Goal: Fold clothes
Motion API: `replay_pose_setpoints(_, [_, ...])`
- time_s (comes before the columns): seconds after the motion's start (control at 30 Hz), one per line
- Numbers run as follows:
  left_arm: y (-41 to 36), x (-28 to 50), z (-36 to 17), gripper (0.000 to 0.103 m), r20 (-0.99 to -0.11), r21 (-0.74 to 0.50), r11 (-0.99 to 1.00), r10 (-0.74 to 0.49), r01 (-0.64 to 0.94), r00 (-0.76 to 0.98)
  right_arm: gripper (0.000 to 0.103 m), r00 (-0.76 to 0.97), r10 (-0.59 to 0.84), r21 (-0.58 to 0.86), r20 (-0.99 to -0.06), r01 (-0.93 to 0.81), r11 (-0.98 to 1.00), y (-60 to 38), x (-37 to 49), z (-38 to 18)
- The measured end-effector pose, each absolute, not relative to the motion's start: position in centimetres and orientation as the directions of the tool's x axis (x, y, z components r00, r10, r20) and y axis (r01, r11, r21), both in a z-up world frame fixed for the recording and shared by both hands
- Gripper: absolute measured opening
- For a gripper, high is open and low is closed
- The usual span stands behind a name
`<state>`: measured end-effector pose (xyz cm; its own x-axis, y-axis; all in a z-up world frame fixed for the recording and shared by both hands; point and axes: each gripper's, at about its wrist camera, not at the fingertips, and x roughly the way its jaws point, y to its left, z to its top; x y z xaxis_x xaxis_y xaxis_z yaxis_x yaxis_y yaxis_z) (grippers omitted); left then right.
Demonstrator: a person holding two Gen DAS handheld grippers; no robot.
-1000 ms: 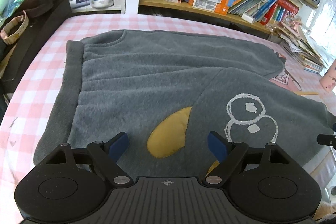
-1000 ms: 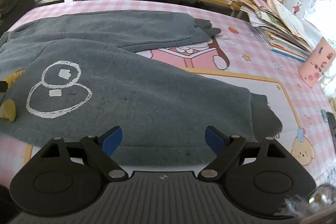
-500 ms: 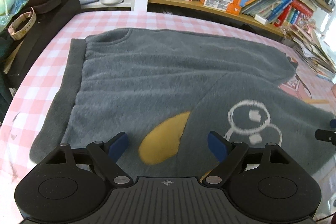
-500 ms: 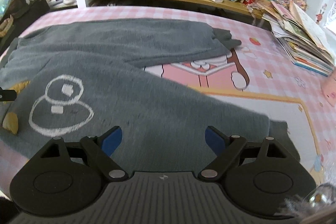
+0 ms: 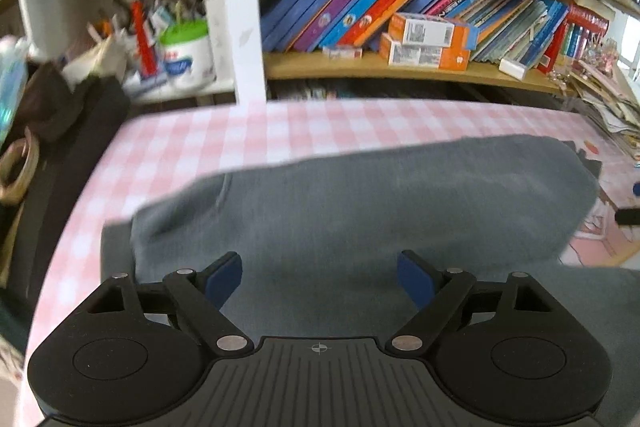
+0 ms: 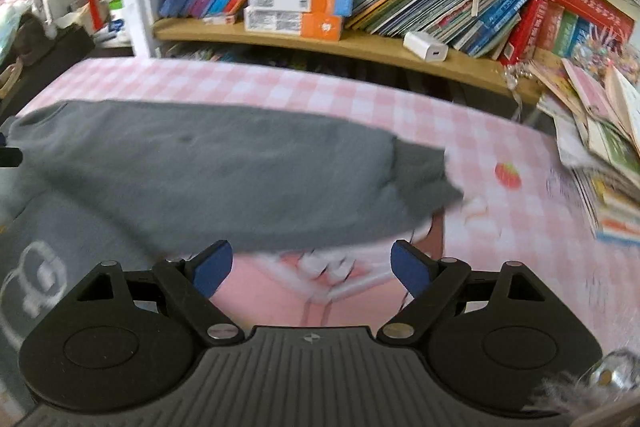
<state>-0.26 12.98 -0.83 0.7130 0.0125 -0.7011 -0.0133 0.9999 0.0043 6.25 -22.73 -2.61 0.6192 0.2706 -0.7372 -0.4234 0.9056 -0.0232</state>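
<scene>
Grey fleece trousers (image 5: 360, 211) lie flat on the pink checked table, waistband to the left. My left gripper (image 5: 320, 277) hovers over the upper part of the far leg, open, blue pads wide apart with nothing between them. In the right wrist view the far leg (image 6: 224, 171) runs right to its cuff (image 6: 428, 179), and the near leg with a white drawn figure (image 6: 32, 287) shows at lower left. My right gripper (image 6: 310, 267) is open above the pink mat, just in front of the far leg's near edge, gripping nothing.
A wooden shelf (image 6: 360, 47) of leaning books and orange boxes (image 6: 296, 7) runs along the table's far side. A white charger (image 6: 426, 45) lies on it. Stacked magazines (image 6: 600, 147) crowd the right edge. Dark bags (image 5: 60, 131) and a pen tub (image 5: 186, 53) stand at left.
Both grippers have moved forward across the trousers toward the far leg and the shelf. The yellow patch and white figure have slid out of the left wrist view. Both stay open.
</scene>
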Motion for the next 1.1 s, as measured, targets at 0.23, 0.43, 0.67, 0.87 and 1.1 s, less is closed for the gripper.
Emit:
replay_pose_setpoints(0.23, [13.1,4.6,-1.6,0.090,-0.696,0.051,0.998,0.001,0.048,0.718,0.086,0.603,0.293,-0.030,-0.742,-0.466,0.884,-23.8,13.6,-3.1])
replay_pose_setpoints(0.43, [14.6,9.0,-2.1,0.091,-0.720,0.088,0.996,0.039,0.035,0.693,0.086,0.584,0.338,-0.038,-0.738,-0.536,0.843,-23.7,18.9,-3.4])
replay_pose_setpoints(0.67, [16.6,12.6,-2.3,0.090,-0.747,0.134,0.990,0.066,0.053,0.661,0.082,0.573,0.307,-0.127,-0.760,-0.594,0.794,-22.5,22.4,-4.5])
replay_pose_setpoints(0.87, [18.3,13.5,-3.2,0.090,-0.755,0.169,0.984,0.093,0.055,0.648,0.079,0.536,0.305,-0.128,-0.787,-0.625,0.770,-22.6,23.5,-5.3])
replay_pose_setpoints(1.1, [20.1,13.6,-4.7,0.090,-0.810,0.124,0.985,0.029,0.122,0.586,0.077,0.480,0.329,-0.046,-0.813,-0.617,0.786,-23.8,24.0,-6.1])
